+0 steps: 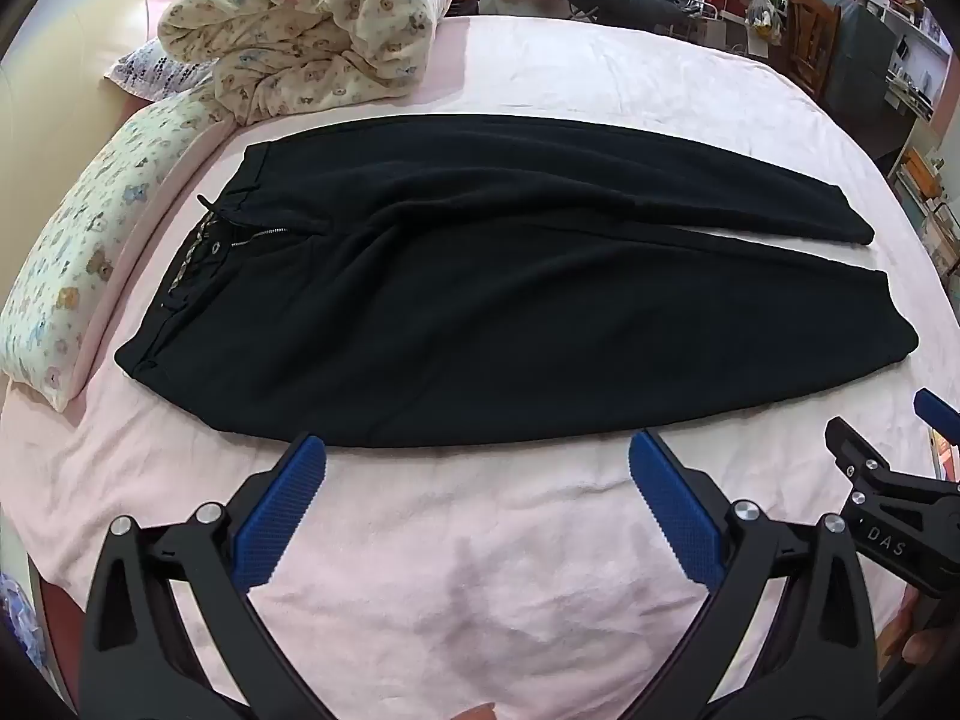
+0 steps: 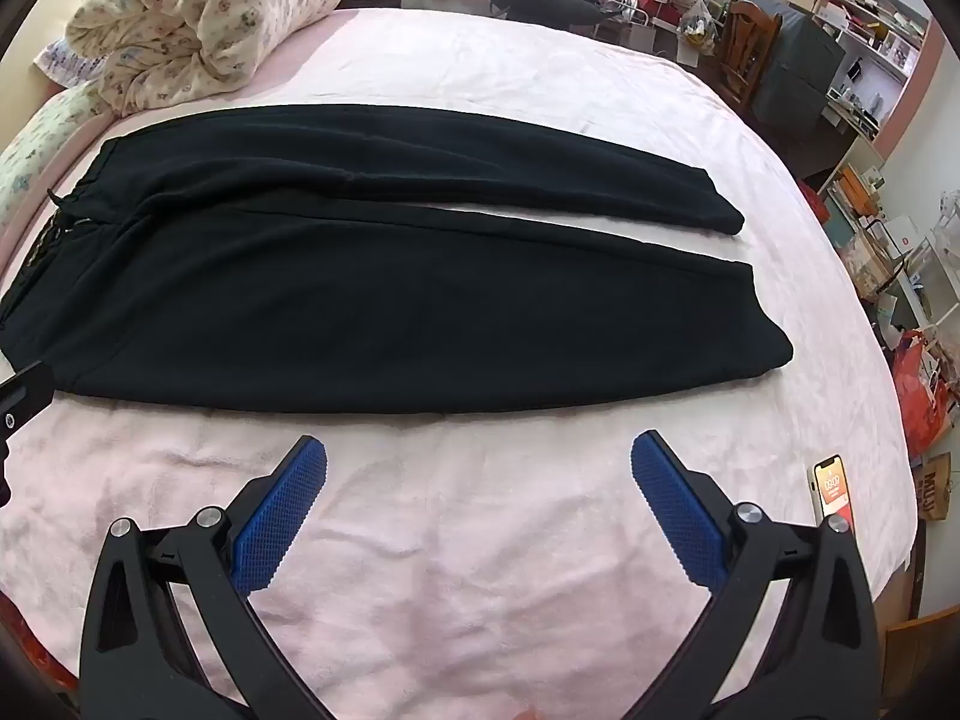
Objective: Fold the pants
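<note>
Hovering over the pink bedspread (image 1: 456, 540), both tongs are spread as wide as they go, nothing between the jaws, nothing touched.

Left gripper (image 1: 477, 462): blue ribbed pads (image 1: 282, 516) angled down at the spread, tips just short of the near edge of the pants. Right gripper (image 2: 478, 459): same pose, pads (image 2: 675, 516) released, tips a little further back from the hem line. In the left view the right gripper shows at the far right edge, apart from the left one.

Black pants (image 1: 480, 312) lie flat across the bed, unfolded. Waistband (image 1: 198, 258) to the left, with a drawstring and a short zip showing; the two cuffs (image 2: 768, 330) to the right. Legs run side by side with a thin wedge of pink showing between them toward the cuffs. Far leg ends shorter than the near one in both views.

Edges and room:
- Near edge of the pants runs straight in front of both sets of tips; bare spread between them and the cloth.
- Bare bed beyond the far leg and past the cuffs.
- Rolled bear-print quilt (image 1: 312, 24) and matching pillow (image 1: 78, 258) sit at the waistband end, pillow near the waistband but not touching it.
- Phone (image 2: 835, 489) lies on the spread at the right, screen lit, well apart from the cuffs.
- Cluttered shelves (image 2: 864, 30) and a wooden chair (image 2: 747, 48) stand off the bed at the right.
</note>
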### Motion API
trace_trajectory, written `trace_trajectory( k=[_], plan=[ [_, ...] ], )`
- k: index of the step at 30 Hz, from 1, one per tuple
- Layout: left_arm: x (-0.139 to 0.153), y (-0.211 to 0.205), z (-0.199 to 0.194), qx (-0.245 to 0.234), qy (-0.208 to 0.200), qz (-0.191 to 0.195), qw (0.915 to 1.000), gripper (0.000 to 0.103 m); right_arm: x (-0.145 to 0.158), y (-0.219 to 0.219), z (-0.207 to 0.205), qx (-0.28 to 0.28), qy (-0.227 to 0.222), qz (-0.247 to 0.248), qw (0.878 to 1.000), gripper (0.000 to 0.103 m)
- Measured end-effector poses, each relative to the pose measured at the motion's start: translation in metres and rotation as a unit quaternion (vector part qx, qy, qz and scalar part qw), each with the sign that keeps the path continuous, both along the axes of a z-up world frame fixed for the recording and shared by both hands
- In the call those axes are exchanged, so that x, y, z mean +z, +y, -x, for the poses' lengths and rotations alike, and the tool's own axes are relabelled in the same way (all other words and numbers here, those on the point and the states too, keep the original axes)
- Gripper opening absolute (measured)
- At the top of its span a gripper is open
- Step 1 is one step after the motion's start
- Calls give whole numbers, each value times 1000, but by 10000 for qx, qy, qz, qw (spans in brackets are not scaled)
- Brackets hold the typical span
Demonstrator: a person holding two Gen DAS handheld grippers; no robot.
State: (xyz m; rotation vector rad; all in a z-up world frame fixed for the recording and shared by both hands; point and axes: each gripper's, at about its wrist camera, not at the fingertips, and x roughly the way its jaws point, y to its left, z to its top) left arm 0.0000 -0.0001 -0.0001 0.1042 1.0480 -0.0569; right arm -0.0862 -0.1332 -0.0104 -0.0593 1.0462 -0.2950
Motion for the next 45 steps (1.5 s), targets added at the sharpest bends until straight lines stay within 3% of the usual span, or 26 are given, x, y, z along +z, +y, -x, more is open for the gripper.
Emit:
trace_trajectory(
  k=[45],
  plan=[
    [-3, 1, -5, -18, -3, -58, 10000, 101, -2, -10, -2, -38, 20, -28, 10000, 102]
  ],
)
